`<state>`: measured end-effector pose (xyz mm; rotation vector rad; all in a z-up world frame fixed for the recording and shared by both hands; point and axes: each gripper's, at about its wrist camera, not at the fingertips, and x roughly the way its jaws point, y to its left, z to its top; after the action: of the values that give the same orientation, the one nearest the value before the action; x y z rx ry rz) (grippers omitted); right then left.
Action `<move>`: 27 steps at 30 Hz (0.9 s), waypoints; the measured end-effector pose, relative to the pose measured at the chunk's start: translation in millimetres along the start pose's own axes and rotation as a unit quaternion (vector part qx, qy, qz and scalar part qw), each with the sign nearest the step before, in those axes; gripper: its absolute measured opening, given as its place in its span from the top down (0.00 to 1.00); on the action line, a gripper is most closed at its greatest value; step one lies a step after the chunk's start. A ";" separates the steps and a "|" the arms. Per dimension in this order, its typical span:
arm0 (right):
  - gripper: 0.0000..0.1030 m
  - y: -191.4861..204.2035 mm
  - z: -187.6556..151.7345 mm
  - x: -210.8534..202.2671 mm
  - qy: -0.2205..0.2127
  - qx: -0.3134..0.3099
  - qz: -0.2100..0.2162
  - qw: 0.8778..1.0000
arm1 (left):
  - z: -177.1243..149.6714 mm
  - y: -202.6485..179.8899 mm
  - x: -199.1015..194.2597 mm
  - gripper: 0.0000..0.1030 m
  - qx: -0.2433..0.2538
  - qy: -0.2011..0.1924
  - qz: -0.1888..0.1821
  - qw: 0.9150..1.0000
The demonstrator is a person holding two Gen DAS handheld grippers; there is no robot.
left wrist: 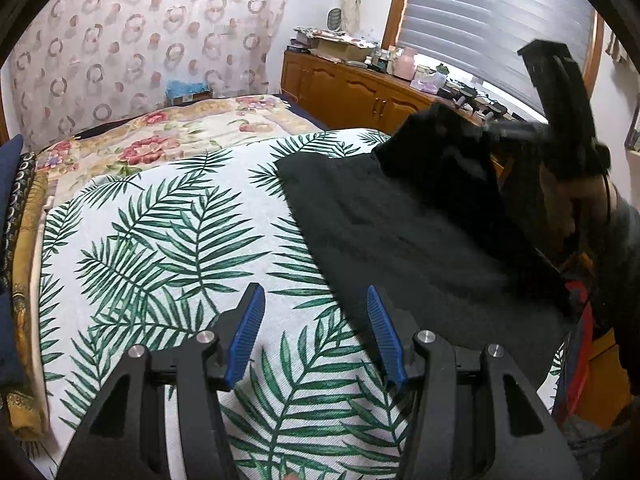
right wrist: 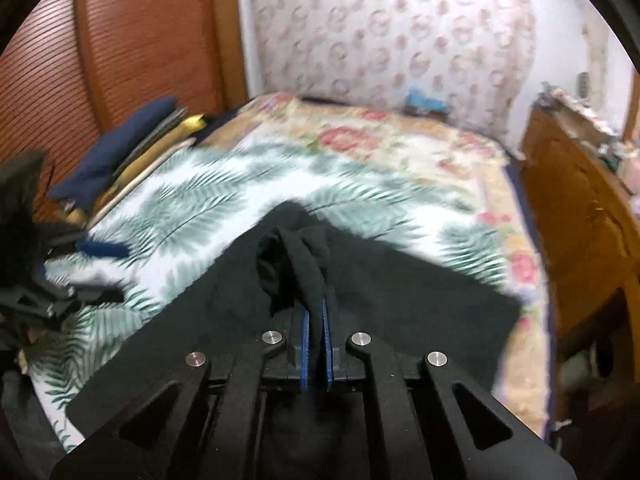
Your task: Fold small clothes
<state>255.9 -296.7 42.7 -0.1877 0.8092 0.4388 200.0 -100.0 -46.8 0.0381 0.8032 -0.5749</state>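
Note:
A black garment (left wrist: 420, 240) lies on the palm-leaf bedspread (left wrist: 180, 240), to the right in the left wrist view. My left gripper (left wrist: 316, 300) is open and empty, just above the bedspread at the garment's left edge. My right gripper (right wrist: 316, 304) is shut on a bunched fold of the black garment (right wrist: 304, 256) and lifts it off the bed. In the left wrist view the right gripper (left wrist: 448, 128) shows at the upper right with a raised corner of cloth hanging from it. The left gripper (right wrist: 96, 248) shows blurred at the left of the right wrist view.
A floral quilt (left wrist: 180, 136) covers the far part of the bed. Folded dark and yellow cloths (left wrist: 20, 208) are stacked along the bed's left side. A wooden cabinet (left wrist: 352, 88) with clutter stands at the right under a window blind.

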 end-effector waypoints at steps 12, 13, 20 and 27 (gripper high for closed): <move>0.71 -108.1 -8.9 -20.3 0.013 0.096 -0.145 0.985 | -0.6 -7.0 7.0 0.49 0.003 0.010 0.000 1.000; 0.66 -106.1 -9.6 -21.2 0.010 0.097 -0.143 0.985 | -0.7 -7.7 8.0 0.49 0.004 0.011 0.000 1.000; 0.52 -87.6 -7.5 12.9 0.044 0.068 -0.122 0.989 | -3.3 -11.7 15.3 0.49 0.008 0.021 -0.001 1.000; 0.59 -105.3 -14.7 40.8 0.083 0.100 -0.104 0.986 | -5.7 -14.4 23.4 0.49 0.010 0.030 -0.004 0.999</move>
<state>318.2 -383.2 2.5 -0.1209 0.9806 0.1454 201.9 -121.8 -64.3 0.0700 0.8567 -0.5914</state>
